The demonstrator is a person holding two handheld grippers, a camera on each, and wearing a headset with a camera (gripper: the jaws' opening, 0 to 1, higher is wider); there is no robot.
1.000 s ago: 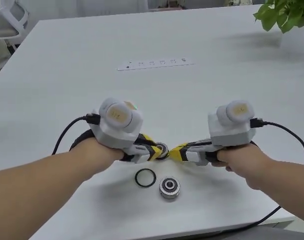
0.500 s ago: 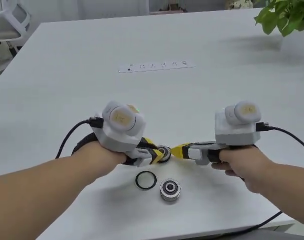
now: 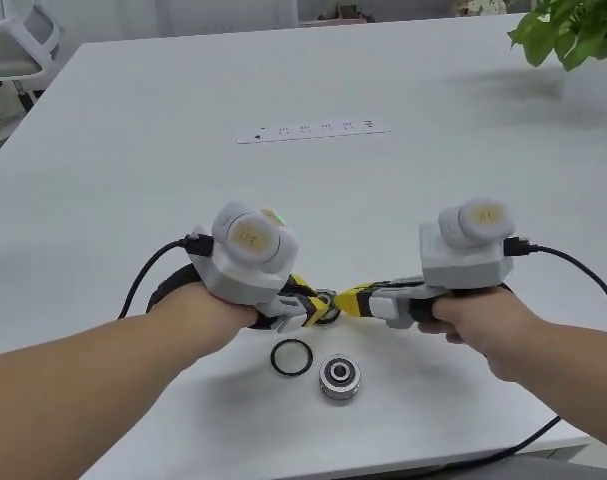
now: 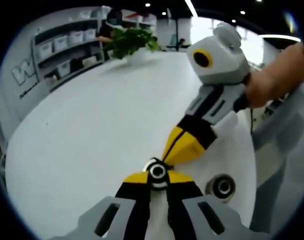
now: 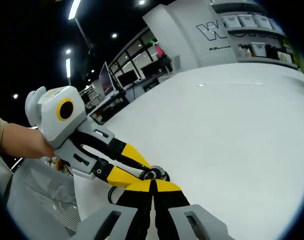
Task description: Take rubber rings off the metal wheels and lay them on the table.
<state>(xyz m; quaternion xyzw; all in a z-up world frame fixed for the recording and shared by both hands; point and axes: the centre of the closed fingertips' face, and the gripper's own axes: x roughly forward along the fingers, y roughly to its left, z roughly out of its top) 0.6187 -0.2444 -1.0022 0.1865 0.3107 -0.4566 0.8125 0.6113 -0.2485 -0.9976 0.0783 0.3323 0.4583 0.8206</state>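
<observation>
Metal wheel (image 3: 325, 304), small and round, sits pinched between the yellow tips of your left gripper (image 3: 313, 311), lifted just off the white table (image 3: 433, 180). Your right gripper (image 3: 344, 299) points straight at it from the opposite side. Its jaws are pressed together and their tips touch the wheel's edge. You cannot tell from these views whether a sliver of rubber is caught between them.

Just below the left gripper's tips, on your side of them, a black rubber ring (image 3: 291, 357) lies flat on the table. Beside that ring, under the spot where both grippers meet, a second wheel (image 3: 339, 374) rests on its side.

Well beyond both grippers, a white power strip (image 3: 311, 129) lies across the table. Farther off, past the right gripper, stands a leafy green plant (image 3: 573, 30).
</observation>
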